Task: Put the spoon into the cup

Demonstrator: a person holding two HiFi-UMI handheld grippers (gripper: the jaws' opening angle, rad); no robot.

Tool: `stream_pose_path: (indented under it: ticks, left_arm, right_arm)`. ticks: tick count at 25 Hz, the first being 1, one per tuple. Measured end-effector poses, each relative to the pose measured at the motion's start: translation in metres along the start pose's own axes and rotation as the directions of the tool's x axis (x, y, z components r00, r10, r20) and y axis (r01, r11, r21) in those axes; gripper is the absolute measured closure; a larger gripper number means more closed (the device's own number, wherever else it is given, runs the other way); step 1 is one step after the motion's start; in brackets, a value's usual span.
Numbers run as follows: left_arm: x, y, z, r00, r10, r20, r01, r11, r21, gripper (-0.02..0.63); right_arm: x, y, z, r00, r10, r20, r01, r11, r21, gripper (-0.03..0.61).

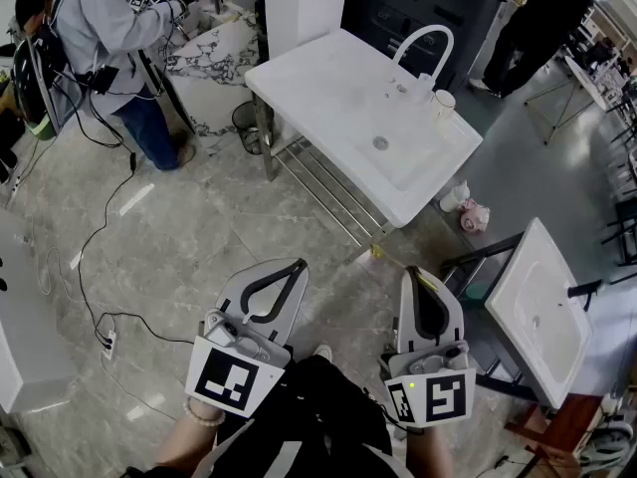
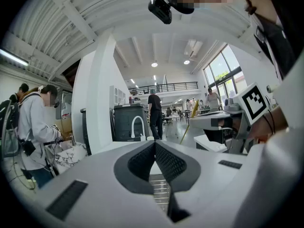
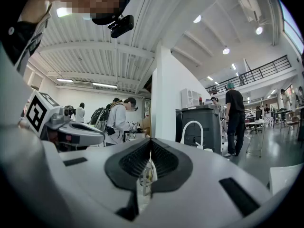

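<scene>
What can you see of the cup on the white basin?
The cup is small, plain and pale cream; it is too small in the head view to tell paper from plastic. It stands upright with its mouth up on the flat back rim of the white basin, close beside the foot of the arched white faucet. Only the basin rim touches it. Its inside cannot be made out, and no spoon shows in or near it.

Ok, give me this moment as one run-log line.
left gripper: shut, empty | right gripper: shut, empty | cup: on white sink, by faucet | spoon: not in sight | task: not started
</scene>
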State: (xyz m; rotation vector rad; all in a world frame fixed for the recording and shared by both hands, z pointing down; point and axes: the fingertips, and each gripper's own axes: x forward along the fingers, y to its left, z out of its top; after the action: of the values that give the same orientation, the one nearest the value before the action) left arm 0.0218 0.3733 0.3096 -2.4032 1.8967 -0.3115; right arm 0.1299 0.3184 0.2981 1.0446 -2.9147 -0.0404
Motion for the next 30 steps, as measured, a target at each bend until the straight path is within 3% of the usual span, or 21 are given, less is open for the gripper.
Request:
stream_pose_path:
  ticks: [14, 30]
  left_arm:
    - [-0.001, 0.004, -0.001, 1.000, -0.016, 0.005, 0.016, 1.000, 0.010, 0.615]
    - [-0.009, 0.030, -0.004, 0.998, -0.052, 0.027, 0.052, 0.999, 0.007, 0.615]
  right_arm:
    - [0.002, 0.005, 0.000, 1.000, -0.009, -0.003, 0.009, 1.000, 0.004, 0.571]
    - [0.015, 0.021, 0.007, 0.997, -0.079, 0.008, 0.079, 0.997, 0.003, 0.571]
